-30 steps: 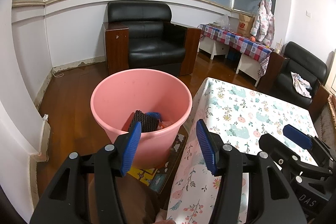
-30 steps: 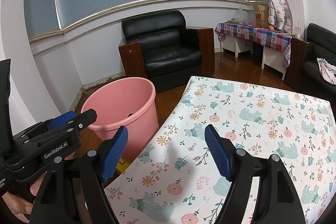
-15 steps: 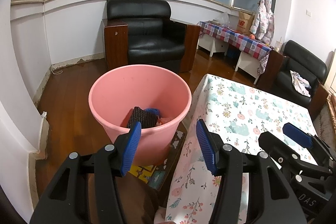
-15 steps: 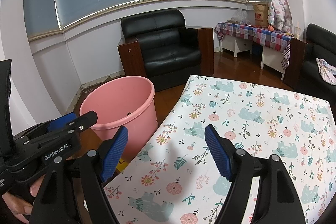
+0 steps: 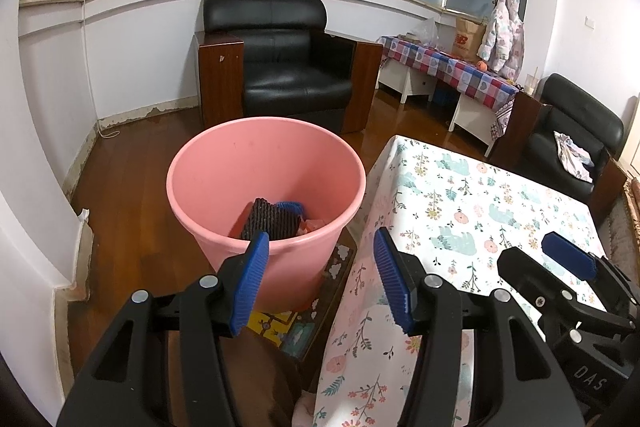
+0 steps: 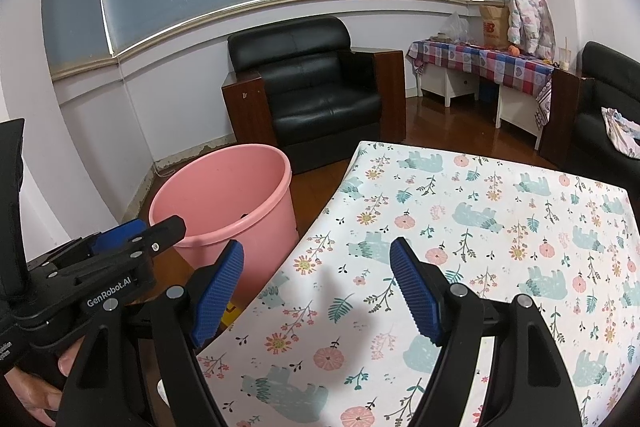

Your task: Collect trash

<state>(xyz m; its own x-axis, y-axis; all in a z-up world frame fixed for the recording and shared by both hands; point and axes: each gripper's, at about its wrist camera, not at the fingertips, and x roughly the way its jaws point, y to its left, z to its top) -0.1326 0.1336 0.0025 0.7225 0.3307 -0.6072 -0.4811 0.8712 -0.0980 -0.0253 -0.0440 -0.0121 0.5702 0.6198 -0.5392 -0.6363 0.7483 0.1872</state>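
Round pink plastic bin [image 5: 266,183], trash inside, set beside floral-clothed table [image 6: 480,227] for easy drops.
Left gripper [image 5: 318,281] and right gripper [image 6: 318,287]: both spread, holding nothing.

"GenRobot.AI" on left gripper [image 6: 132,239]; "DAS" on right gripper [image 5: 560,259].

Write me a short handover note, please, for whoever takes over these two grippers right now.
Left gripper: open, empty, held near the rim of the pink bin.
Right gripper: open, empty, above the near part of the floral tablecloth.
Things: the bin stands on the floor left of the table; a dark ribbed item and some blue and orange scraps lie in it.
Done: trash is in the bin.
Left: no trash shows on the visible tablecloth; check areas outside both views before stopping.
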